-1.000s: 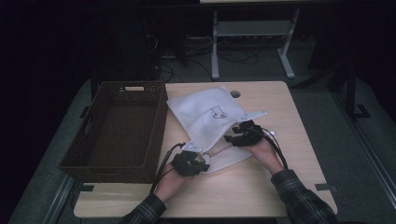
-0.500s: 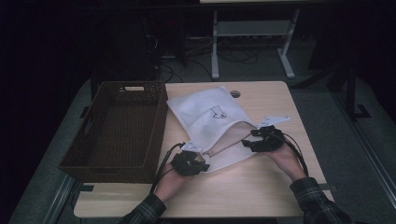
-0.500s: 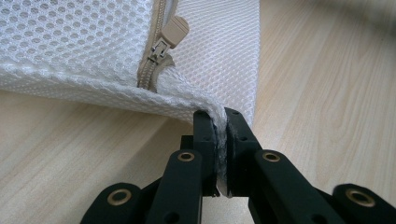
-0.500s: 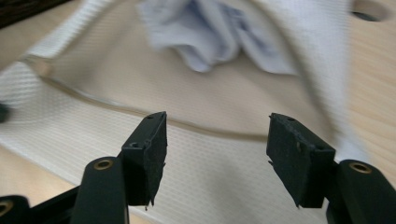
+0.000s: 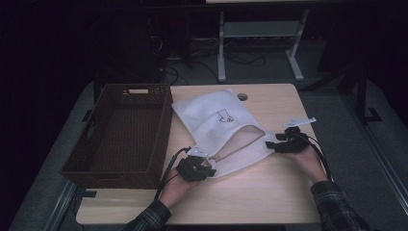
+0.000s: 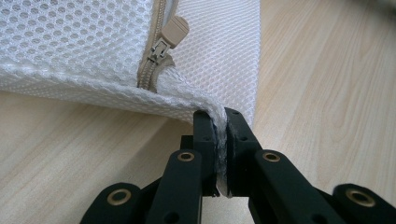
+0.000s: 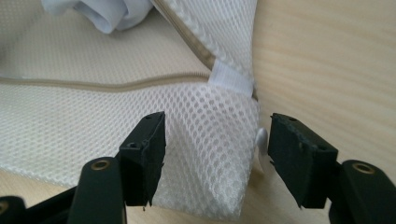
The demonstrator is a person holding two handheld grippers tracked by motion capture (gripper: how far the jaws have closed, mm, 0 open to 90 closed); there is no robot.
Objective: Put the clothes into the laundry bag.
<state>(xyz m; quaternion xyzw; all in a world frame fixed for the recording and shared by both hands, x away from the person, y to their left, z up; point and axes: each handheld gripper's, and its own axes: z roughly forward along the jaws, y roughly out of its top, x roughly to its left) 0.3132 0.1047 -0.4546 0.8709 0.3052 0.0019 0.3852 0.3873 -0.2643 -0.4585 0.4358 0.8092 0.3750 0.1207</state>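
The left gripper (image 6: 220, 135) clamped the mesh bag's (image 5: 226, 125) near-left corner; the right gripper (image 7: 212, 149), jaws just opening, straddled its right corner.

Right gripper (image 7: 212, 156) over the wooden table (image 7: 327, 56), jaws just widened and stood apart around a corner of the white mesh laundry bag (image 7: 205, 140), pads off it. Beige zipper (image 7: 93, 85) ran across, white tab (image 7: 231, 79) at its end.
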